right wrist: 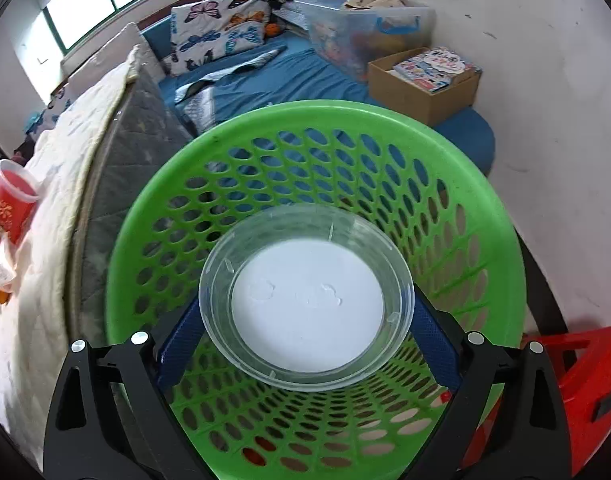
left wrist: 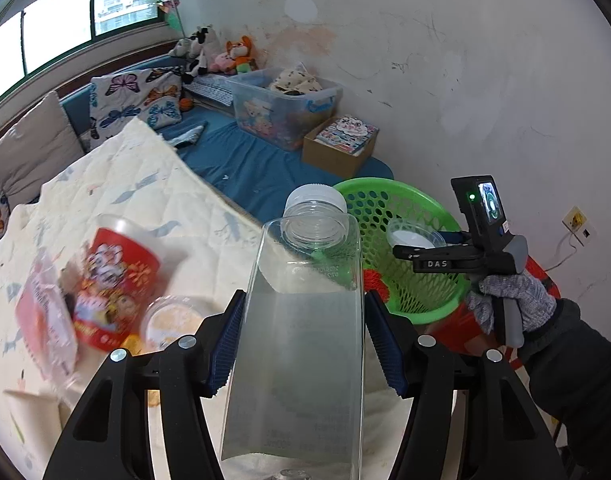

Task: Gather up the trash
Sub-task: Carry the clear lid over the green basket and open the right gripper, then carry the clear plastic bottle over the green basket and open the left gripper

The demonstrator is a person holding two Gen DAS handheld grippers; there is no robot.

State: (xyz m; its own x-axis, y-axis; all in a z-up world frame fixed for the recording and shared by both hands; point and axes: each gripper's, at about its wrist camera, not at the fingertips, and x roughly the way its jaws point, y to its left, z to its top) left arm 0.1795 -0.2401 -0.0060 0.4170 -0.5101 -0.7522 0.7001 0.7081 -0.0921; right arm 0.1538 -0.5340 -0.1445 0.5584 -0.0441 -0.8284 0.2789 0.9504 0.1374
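In the left wrist view, a clear square plastic bottle with a white cap [left wrist: 305, 300] is clamped by the left hand-held gripper [left wrist: 303, 340] above the cream quilted bed [left wrist: 117, 184]. In the right wrist view, a round clear plastic lid with a white centre [right wrist: 307, 300] is clamped by the right hand-held gripper [right wrist: 307, 344] over the green perforated plastic basket [right wrist: 385, 128].

Left gripper [left wrist: 301, 336]: black arms, ribbed blue pads, silver screws
Right gripper [left wrist: 411, 250]: "DAS" marking, grey knit-gloved hand [left wrist: 509, 300], dark sleeve [left wrist: 565, 368]

Green basket [right wrist: 445, 216] mouth open above, save the clear lid [right wrist: 307, 298] held over it; mattress edge [right wrist: 117, 160] close alongside.
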